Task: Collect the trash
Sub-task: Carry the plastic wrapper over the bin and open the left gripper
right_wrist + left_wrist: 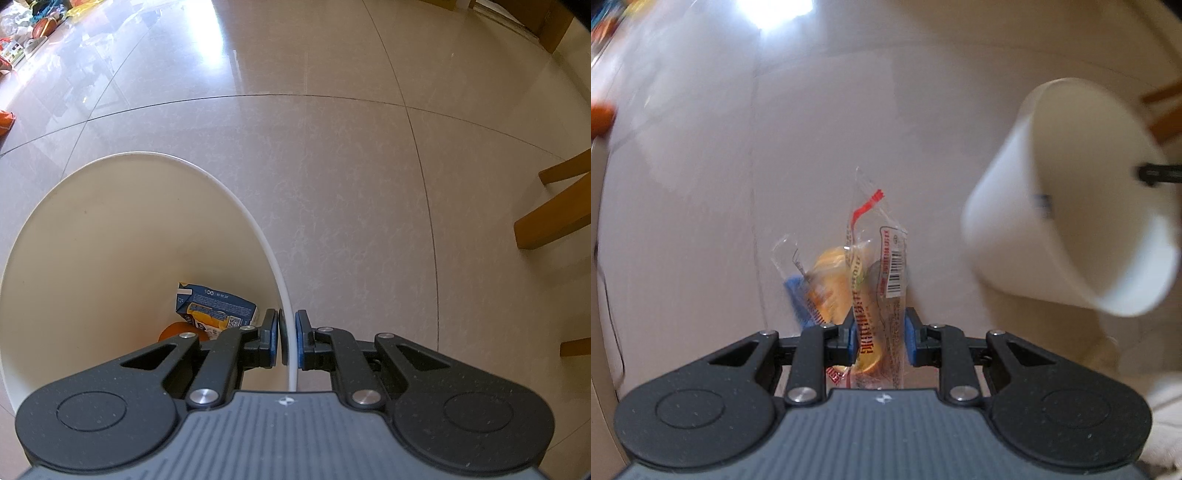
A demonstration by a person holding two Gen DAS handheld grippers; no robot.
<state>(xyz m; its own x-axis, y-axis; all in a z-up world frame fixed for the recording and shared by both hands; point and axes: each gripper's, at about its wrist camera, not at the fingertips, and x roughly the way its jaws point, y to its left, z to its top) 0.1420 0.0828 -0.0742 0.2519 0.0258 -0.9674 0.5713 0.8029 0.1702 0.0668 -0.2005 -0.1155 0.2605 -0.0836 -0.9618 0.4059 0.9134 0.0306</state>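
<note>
So I count one snack wrapper (877, 280) in my left claw (880, 338). The claw is clenched on it, and the clear, crinkly wrapper sticks up past the blue pads, ahead of the claw. I count one white bin (110, 236). My right claw (287, 343) is clenched on the bin's thin rim, one pad inside and one outside. From the left claw, the bin (1071, 206) hangs up and to the right, tipped over, and looks blurry. Down inside the bin, just left of the right claw, I see one blue and yellow carton (216, 308) and one orange thing (177, 332) beside it.

The floor (351, 166) is shiny pale tile with thin dark lines and a bright glare. Far right of the right claw are brown wooden legs (554, 218). Far ahead on the left lie some colourful things (33, 26), too small to tell.
</note>
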